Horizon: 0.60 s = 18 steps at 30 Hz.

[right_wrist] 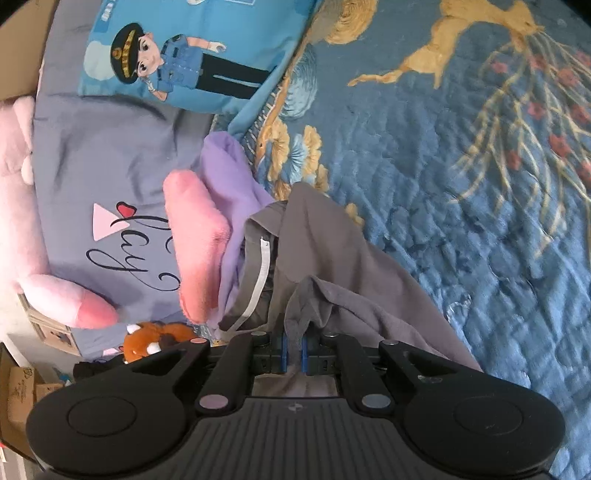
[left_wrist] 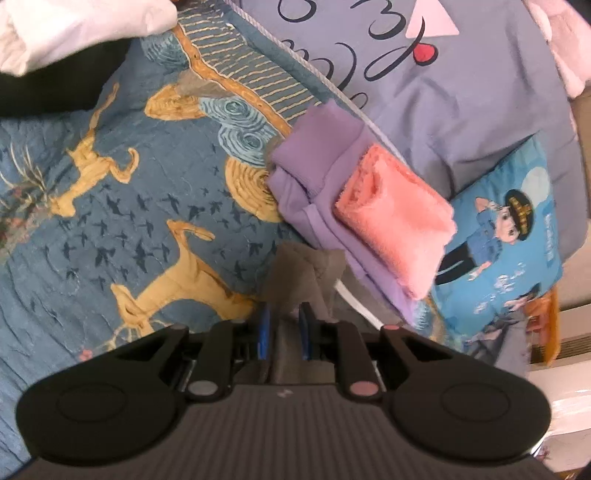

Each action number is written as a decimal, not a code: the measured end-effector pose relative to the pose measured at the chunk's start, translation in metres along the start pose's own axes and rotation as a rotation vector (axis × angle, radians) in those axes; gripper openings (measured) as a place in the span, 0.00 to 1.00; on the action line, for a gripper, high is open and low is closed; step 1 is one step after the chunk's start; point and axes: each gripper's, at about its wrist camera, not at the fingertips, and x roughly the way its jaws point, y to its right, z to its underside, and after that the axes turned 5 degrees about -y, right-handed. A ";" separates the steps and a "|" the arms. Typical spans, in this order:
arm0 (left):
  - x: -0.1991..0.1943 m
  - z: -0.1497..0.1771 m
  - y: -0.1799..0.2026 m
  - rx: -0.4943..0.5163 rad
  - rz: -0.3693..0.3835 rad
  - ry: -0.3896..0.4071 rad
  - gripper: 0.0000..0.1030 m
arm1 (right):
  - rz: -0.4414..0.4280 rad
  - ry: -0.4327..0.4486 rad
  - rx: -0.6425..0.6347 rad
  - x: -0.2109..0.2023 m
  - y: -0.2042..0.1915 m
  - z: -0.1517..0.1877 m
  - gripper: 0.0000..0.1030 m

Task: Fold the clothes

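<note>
While both my grippers carry the grey piece, status as I read it:

stack done: a folded purple garment [left_wrist: 314,177] lies on the bedspread [left_wrist: 129,206] against the grey-blue pillow [left_wrist: 461,103], with a folded pink cloth [left_wrist: 399,218] on top of it. Those two look finished.

piece in hand: the grey garment [right_wrist: 325,258], with a white tape or label strip [right_wrist: 258,280] showing at its inner edge. It hangs bunched off both grippers, just beside the purple/pink stack, its far end draped toward that stack in the right wrist view.

left gripper [left_wrist: 284,325]: blue pads nearly together, pinching a thicker wad of the grey fabric.

right gripper [right_wrist: 294,354]: pads pressed almost together on a thin fold of the same fabric.

fold state of grey piece: cannot tell if it is folded at all; it looks rumpled, edges not lined up. My judgement: either a fold is mid-way or it is on its way onto the stack.

still to do: white clothing [left_wrist: 74,33] over something dark at the far corner of the bed looks unfolded, so at least that pile is left.

clutter: cartoon-print pillow [right_wrist: 184,55], pink plush [right_wrist: 55,288], small orange plush [right_wrist: 155,339] near the stack; not part of the job.

progress guess: two items done, one in hand, some pending.
</note>
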 end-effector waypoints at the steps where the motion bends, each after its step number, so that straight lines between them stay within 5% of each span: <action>1: -0.003 0.001 -0.002 -0.007 0.023 0.001 0.16 | 0.000 0.004 -0.006 0.000 -0.001 0.000 0.06; 11: -0.041 -0.015 0.023 0.053 0.139 0.091 0.16 | -0.046 0.023 -0.062 0.009 -0.046 -0.016 0.06; 18: -0.064 -0.014 0.035 0.114 0.153 0.135 0.18 | 0.027 0.033 -0.041 0.039 -0.048 -0.039 0.06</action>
